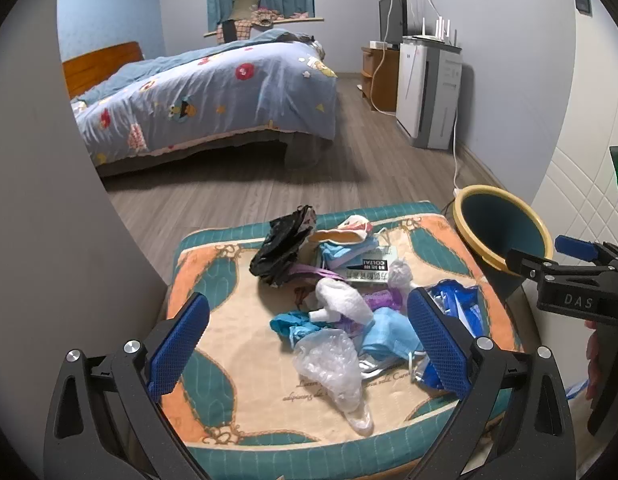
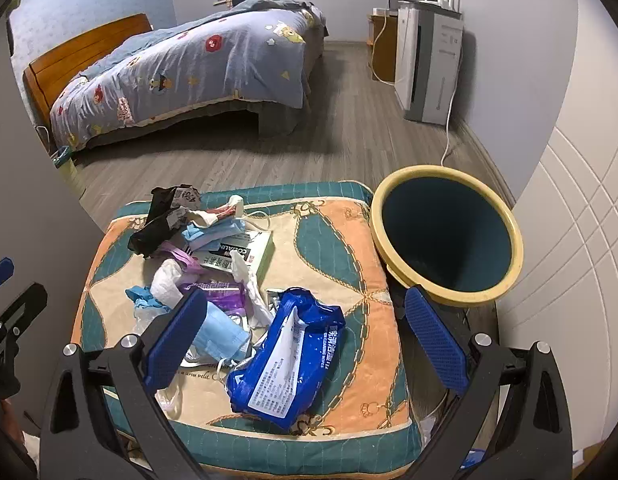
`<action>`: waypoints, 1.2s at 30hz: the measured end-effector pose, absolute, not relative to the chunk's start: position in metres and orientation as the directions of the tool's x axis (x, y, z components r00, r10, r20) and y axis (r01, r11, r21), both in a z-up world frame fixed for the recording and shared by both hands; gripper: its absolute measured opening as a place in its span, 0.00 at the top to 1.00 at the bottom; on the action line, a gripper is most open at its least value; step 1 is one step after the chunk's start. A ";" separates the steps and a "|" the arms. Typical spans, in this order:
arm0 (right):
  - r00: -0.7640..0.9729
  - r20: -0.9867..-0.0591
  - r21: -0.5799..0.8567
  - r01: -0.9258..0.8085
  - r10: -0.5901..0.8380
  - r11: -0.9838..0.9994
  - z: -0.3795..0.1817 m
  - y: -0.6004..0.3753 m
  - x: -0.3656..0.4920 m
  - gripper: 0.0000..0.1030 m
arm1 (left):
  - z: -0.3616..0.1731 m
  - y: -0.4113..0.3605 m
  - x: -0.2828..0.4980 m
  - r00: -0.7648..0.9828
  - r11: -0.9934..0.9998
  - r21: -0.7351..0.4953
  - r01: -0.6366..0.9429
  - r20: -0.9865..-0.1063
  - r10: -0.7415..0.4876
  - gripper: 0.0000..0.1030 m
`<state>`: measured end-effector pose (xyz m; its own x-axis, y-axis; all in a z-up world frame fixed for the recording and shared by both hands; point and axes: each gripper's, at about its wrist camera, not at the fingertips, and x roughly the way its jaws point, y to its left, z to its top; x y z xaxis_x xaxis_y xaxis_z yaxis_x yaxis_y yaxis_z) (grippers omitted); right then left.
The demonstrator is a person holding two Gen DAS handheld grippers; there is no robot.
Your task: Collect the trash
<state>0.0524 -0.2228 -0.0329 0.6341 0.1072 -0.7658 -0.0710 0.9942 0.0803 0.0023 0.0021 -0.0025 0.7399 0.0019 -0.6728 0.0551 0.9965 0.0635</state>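
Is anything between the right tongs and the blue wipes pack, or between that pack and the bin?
Nothing visible. The right tongs hang open over the blue wipes pack; only bare cushion separates it from the bin.

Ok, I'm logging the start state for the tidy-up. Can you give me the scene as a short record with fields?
surface: patterned cushion
trash: blue wipes pack, face mask, black bag, clear plastic bag, all on the cushion
bin: yellow-rimmed bin, right of the cushion
left gripper: open, holding nothing
right gripper: open, holding nothing
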 end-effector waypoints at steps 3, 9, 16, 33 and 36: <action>0.631 -0.768 0.088 -0.063 0.108 0.994 -0.034 -0.225 0.053 0.05 | -0.003 0.003 0.002 0.740 0.997 0.062 0.054 -0.673 0.002 0.05; 0.629 -0.770 0.088 -0.061 0.107 0.994 -0.035 -0.226 0.053 0.05 | -0.004 0.004 0.003 0.740 0.997 0.060 0.053 -0.673 0.001 0.05; 0.628 -0.772 0.084 -0.062 0.104 0.995 -0.035 -0.225 0.053 0.05 | -0.005 0.004 0.004 0.738 0.997 0.058 0.053 -0.675 0.000 0.05; 0.622 -0.776 0.084 -0.060 0.103 0.995 -0.037 -0.225 0.053 0.05 | -0.003 0.005 0.004 0.738 0.997 0.055 0.054 -0.675 -0.003 0.05; 0.622 -0.776 0.084 -0.060 0.103 0.995 -0.038 -0.225 0.053 0.05 | -0.003 0.005 0.004 0.737 0.997 0.052 0.053 -0.675 -0.004 0.05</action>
<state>0.0530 -0.2254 -0.0375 0.6221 0.1030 -0.7762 -0.0596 0.9947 0.0843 0.0039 0.0050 -0.0034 0.7375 -0.0040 -0.6754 0.0532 0.9972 0.0522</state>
